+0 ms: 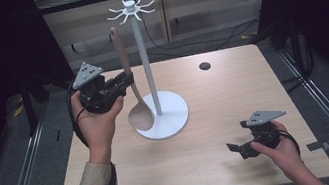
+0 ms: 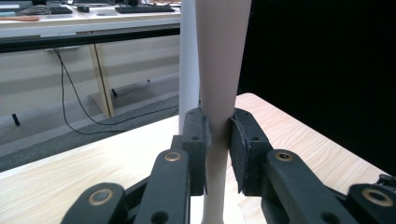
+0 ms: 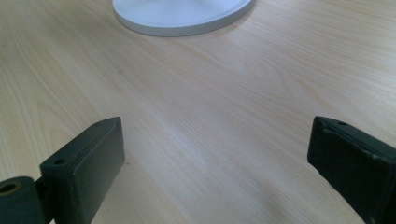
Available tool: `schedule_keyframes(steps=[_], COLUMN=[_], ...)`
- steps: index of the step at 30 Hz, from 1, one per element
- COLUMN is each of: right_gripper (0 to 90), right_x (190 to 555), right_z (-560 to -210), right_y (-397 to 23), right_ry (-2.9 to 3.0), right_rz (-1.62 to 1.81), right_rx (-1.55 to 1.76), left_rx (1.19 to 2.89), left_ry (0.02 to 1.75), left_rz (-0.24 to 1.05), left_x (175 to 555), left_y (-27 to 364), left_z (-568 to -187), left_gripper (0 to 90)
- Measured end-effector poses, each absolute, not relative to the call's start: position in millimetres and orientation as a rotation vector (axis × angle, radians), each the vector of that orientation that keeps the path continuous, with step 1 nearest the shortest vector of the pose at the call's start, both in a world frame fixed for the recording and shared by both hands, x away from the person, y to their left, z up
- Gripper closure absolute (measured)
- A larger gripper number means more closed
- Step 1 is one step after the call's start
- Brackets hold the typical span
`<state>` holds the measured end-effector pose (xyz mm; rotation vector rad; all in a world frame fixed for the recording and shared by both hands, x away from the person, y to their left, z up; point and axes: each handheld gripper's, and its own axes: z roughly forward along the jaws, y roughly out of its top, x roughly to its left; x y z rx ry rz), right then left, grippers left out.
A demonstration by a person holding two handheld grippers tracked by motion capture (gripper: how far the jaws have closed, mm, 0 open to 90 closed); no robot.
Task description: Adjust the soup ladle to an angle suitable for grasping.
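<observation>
High view: the left claw [image 1: 126,80] grips a wooden spoon [image 1: 133,95] by its handle, bowl down, just left of the white hook stand [image 1: 150,69] on the surface [image 1: 233,91]. The handle's tip needs lifting toward the hooks without knocking the pole.

Left gripper view: jaws press the handle squarely; keep it upright.

Right gripper view: the right claw [image 3: 215,172] hangs open over bare wood, holding nothing.

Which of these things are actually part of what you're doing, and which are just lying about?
In use:
- beige spoon, upright, clamped in the left gripper
- white hook stand beside it

Lying about:
- small black disc on the table
- right gripper, open, holding nothing
</observation>
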<state>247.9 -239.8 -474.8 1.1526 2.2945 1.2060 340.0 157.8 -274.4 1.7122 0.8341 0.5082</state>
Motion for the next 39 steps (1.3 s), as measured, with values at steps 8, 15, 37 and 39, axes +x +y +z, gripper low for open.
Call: schedule_keyframes(steps=[8,15,37,39], right_gripper=[3.4,3.4,3.4,3.4], right_x=[247,247,247,247], right_z=[-474,-473,-472,-472], right_y=[-240,-241,-242,-242], right_ry=[2.295,2.291,2.288,2.287], right_rz=[1.208,1.214,1.22,1.218], right_rx=[1.152,1.147,1.154,1.154], left_rx=[1.721,1.722,1.729,1.729], left_ry=[0.835,0.839,0.849,0.85], left_rz=[0.515,0.519,0.528,0.529], left_x=[344,348,359,360], left_y=[152,148,140,140], left_z=[-272,-270,-271,-271], left_gripper=[77.2,77.2,77.2,77.2])
